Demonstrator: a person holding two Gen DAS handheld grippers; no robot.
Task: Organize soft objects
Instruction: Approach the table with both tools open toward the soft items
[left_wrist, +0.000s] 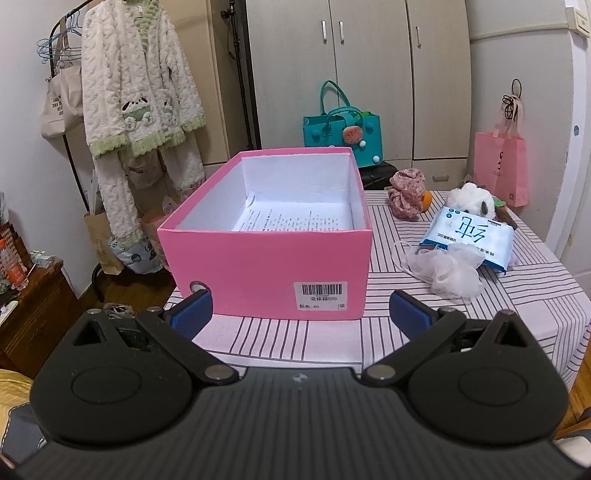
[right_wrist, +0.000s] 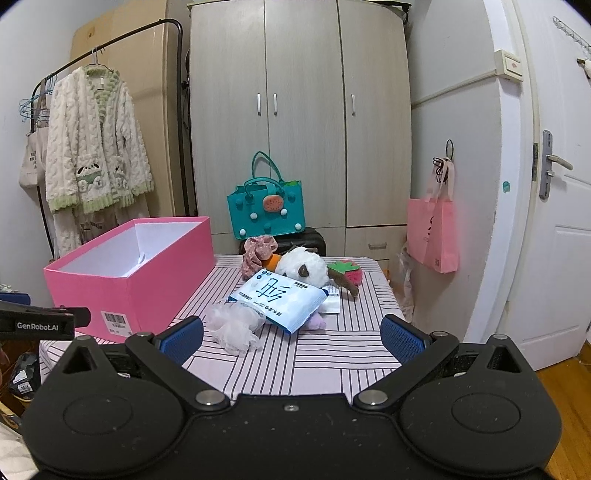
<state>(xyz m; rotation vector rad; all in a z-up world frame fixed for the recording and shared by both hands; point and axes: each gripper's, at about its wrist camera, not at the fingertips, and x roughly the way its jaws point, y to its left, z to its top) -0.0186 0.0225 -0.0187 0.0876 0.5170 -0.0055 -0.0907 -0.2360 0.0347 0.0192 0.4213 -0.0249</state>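
Tabletop (right_wrist: 325, 354); both grippers agape, empty.

Right claw (right_wrist: 291, 334) gapes empty before tissue pack (right_wrist: 279, 298) beside pink box (right_wrist: 125, 273).

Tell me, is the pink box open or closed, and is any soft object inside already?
Open: the pink box has no lid on it. Inside, only a printed paper sheet shows on its floor, no soft object.
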